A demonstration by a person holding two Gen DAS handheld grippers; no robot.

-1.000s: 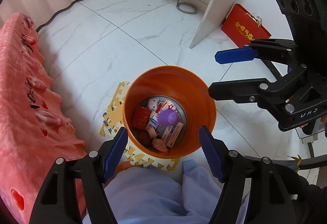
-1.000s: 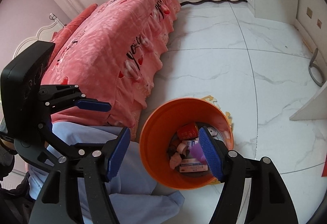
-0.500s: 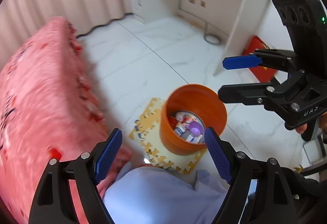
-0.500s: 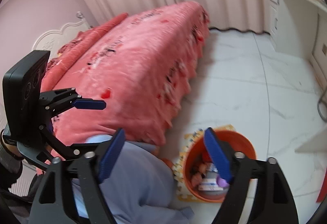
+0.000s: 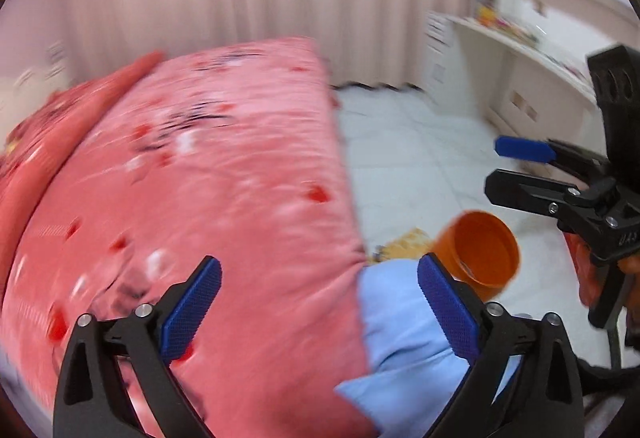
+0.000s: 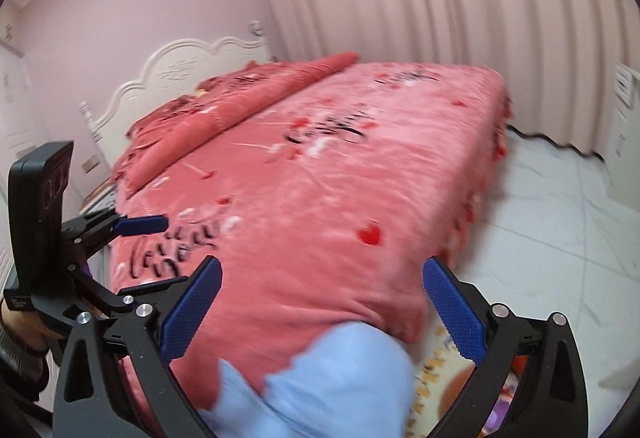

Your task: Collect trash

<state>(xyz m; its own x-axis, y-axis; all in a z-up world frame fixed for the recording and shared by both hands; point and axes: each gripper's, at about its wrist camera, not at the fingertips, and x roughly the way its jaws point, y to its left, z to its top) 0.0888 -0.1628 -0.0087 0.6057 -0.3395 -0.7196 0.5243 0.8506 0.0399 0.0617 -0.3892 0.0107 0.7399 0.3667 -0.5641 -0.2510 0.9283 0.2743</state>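
Note:
The orange trash bucket [image 5: 486, 258] stands on the floor at the foot of the bed, low right in the left wrist view; its contents are hidden from here. In the right wrist view only a sliver of it [image 6: 466, 378] shows behind the right finger. My left gripper [image 5: 320, 304] is open and empty, raised over the bed's corner. My right gripper [image 6: 322, 306] is open and empty, also raised over the bed. Each gripper shows in the other's view: the right one [image 5: 520, 166], the left one [image 6: 132, 238]. No loose trash shows on the bed.
A pink bedspread [image 6: 320, 174] with hearts covers the bed, with a white headboard [image 6: 180, 66] behind. A light blue trouser leg [image 5: 404, 322] lies between bed and bucket. A puzzle foam mat [image 5: 404, 242] lies under the bucket. White desk and shelves [image 5: 532, 50] stand at right.
Both grippers have lifted and tilted up from looking down into the bucket to looking across the bed. The bucket has slid to the lower right of both views. Both stay open.

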